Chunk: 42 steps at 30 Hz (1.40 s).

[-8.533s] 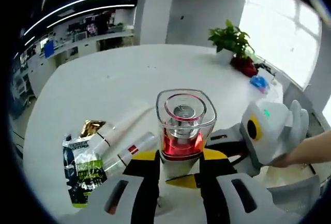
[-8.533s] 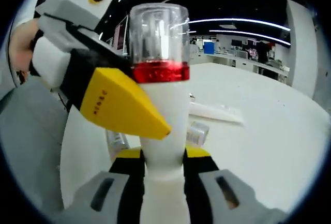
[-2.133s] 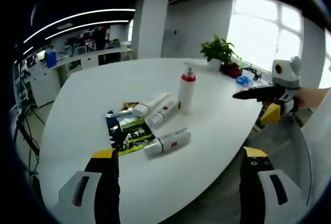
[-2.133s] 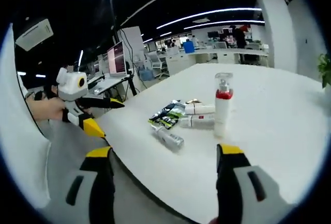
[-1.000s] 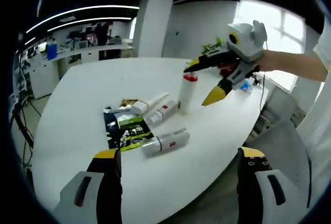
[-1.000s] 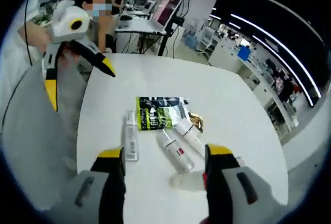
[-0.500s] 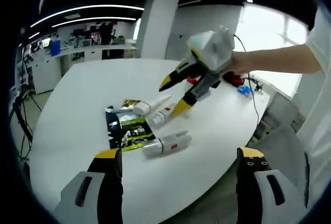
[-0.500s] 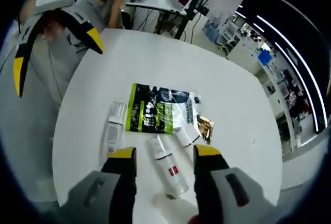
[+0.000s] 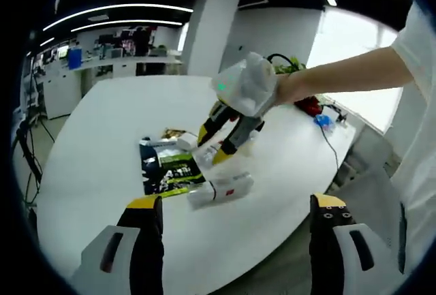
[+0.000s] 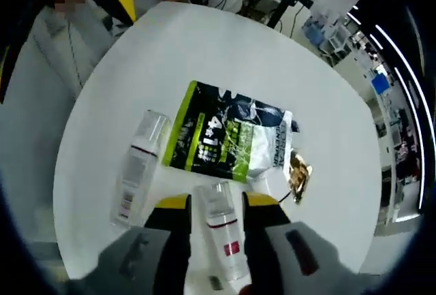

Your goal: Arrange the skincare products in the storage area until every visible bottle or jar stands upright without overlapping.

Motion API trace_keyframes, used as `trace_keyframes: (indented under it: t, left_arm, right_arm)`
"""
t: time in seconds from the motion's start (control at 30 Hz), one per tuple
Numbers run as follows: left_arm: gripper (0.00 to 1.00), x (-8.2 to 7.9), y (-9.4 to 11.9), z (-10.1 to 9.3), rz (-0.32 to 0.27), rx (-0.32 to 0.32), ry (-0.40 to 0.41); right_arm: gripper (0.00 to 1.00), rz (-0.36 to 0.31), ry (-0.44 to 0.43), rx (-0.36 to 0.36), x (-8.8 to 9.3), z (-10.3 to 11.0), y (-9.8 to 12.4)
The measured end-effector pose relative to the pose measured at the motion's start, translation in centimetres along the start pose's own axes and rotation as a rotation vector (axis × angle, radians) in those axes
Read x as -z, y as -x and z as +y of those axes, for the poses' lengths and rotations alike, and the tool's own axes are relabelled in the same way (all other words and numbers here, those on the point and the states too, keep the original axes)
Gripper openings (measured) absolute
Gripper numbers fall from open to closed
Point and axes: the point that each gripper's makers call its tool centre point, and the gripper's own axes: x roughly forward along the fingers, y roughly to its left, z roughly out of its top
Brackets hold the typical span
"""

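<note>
As the right gripper drops over the table, having hovered well above it half a sec ago, we see its jaws now straddling a lying bottle — narrow gap, yellow tips either side, but we can't tell whether they've clamped yet. In the left gripper view the same tool reaches in from the right with jaws pointing down at the cluster. The left gripper hangs back at the near edge, jaws wide, nothing between them.

We judge the pick of this bottle is in hand; the pump bottle stood up earlier, so the lying ones remain.

The straddled bottle lies flat, long axis running along the jaws, clear cap toward the green-black sachet, base toward the camera. A second bottle lies to its left, roughly parallel, cap also far-pointing, just beside the sachet's left edge. A small gold packet sits at the sachet's right.
</note>
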Motion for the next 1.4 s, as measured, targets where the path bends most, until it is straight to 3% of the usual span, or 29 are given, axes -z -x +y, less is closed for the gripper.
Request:
trace_keyframes:
  t: [0.23,0.47,0.83,1.07,1.4]
  left_arm:
    - [0.86,0.1,-0.1,0.0,0.007,0.002,-0.003]
    - [0.85,0.2,-0.1,0.0,0.012,0.001,-0.001]
    - [0.85,0.3,-0.1,-0.1,0.013,0.003,0.001]
    - [0.84,0.2,-0.1,0.0,0.013,-0.002,-0.002]
    - [0.84,0.1,-0.1,0.0,0.008,-0.005,-0.011]
  right_arm:
    - [0.20,0.022,0.060,-0.067,0.1,-0.3,-1.0]
    - [0.20,0.027,0.049,-0.113,0.2,0.0,-1.5]
    - [0.18,0.027,0.057,-0.096,0.2,0.0,-1.4]
    - [0.18,-0.003,0.035,-0.062,-0.5,-0.2,0.0]
    - [0.18,-0.060,-0.065,0.023,-1.1,-0.4,2.1]
